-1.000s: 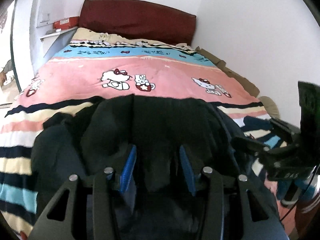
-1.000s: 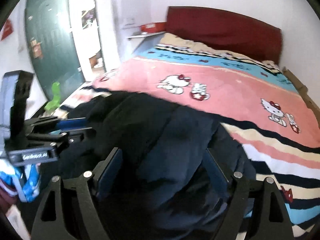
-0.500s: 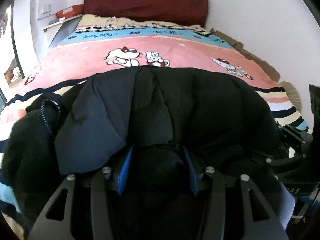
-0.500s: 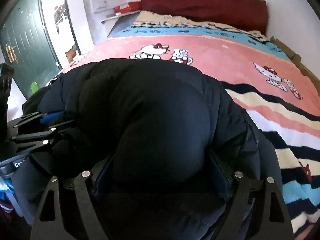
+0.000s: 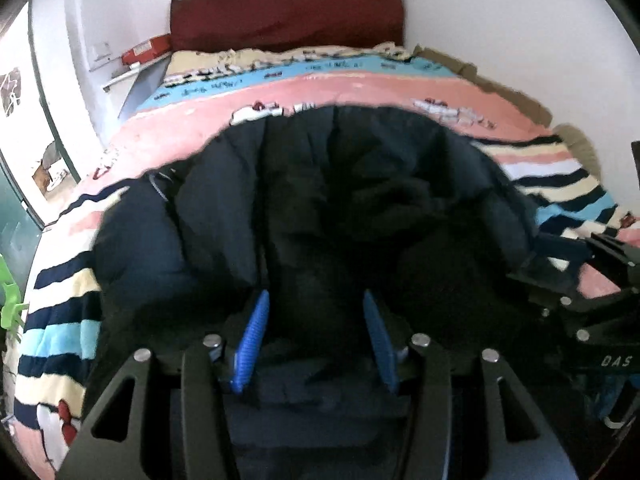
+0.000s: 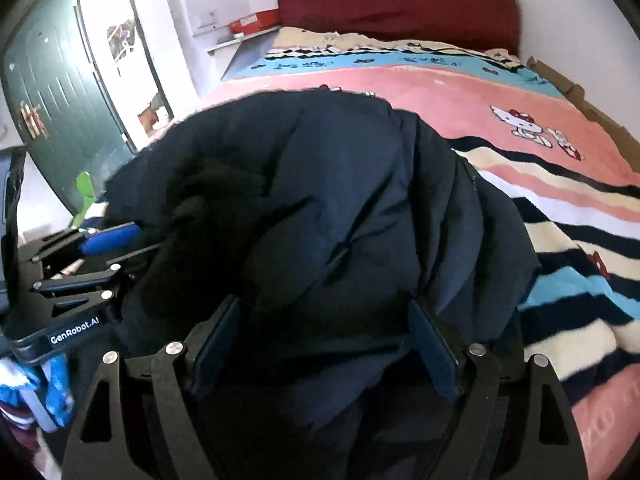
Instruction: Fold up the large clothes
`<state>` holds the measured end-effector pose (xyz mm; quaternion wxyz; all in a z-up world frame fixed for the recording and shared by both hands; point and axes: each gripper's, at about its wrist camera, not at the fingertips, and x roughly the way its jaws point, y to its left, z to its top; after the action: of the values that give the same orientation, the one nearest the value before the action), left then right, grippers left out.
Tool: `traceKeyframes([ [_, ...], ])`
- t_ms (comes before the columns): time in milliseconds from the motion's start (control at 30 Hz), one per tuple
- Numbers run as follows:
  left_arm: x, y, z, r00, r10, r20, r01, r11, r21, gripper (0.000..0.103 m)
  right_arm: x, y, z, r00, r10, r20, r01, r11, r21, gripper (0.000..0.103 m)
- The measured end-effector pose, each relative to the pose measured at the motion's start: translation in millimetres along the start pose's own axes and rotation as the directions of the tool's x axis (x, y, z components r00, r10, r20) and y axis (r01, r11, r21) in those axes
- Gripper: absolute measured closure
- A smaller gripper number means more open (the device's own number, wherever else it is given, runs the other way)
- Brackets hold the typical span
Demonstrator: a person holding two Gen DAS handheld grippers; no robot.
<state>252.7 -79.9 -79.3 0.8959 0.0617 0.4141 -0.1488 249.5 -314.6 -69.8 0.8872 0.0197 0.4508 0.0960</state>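
Note:
A large dark navy puffer jacket point(image 5: 320, 208) lies bunched on the near end of the bed and fills both views point(image 6: 320, 208). My left gripper point(image 5: 316, 320) has its blue pads on either side of a thick fold of the jacket and grips it. My right gripper point(image 6: 324, 340) also has jacket fabric bulging between its dark pads. Each gripper shows in the other's view: the right one at the right edge point(image 5: 576, 296), the left one at the left edge point(image 6: 96, 252).
The bed carries a pink, blue and striped cartoon-cat blanket point(image 6: 460, 96) and a dark red headboard point(image 5: 288, 16). White wall runs along the right side. A green door point(image 6: 52, 92) and an open doorway are at the left, with a small shelf point(image 6: 240, 36) by the headboard.
Both grippers lifted and pushed the jacket forward over the bed, then drew back a little. The jacket now stands bunched higher and hides more of the blanket.

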Motion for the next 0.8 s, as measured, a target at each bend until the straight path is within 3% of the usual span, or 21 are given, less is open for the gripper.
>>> traceKeyframes([
  [267,-78.3,40.0,-30.5,0.999,-0.023,0.037,0.026,0.996,-0.083,0.056,-72.5,7.6,-14.4,0.997,-0.011,0.076,0.012,1.0,-0.01,0.02],
  [500,-130.3,114.4,-101.2,0.999,-0.041,-0.025,0.035,0.979,-0.202,0.045,-132.8,-18.9,-67.7,0.996,-0.019,0.085,0.018,1.0,0.017,0.017],
  [633,-141.6,156.3,-149.8,0.996,-0.064,-0.066,0.041,0.95,-0.311,0.043,-152.7,-50.1,-112.3,0.998,-0.04,0.046,0.037,0.998,0.058,0.011],
  [800,-138.5,198.0,-204.7,0.988,-0.124,-0.089,0.067,0.874,-0.481,0.043,-147.6,-82.1,-157.0,0.999,-0.032,-0.02,0.034,0.988,0.151,0.011],
])
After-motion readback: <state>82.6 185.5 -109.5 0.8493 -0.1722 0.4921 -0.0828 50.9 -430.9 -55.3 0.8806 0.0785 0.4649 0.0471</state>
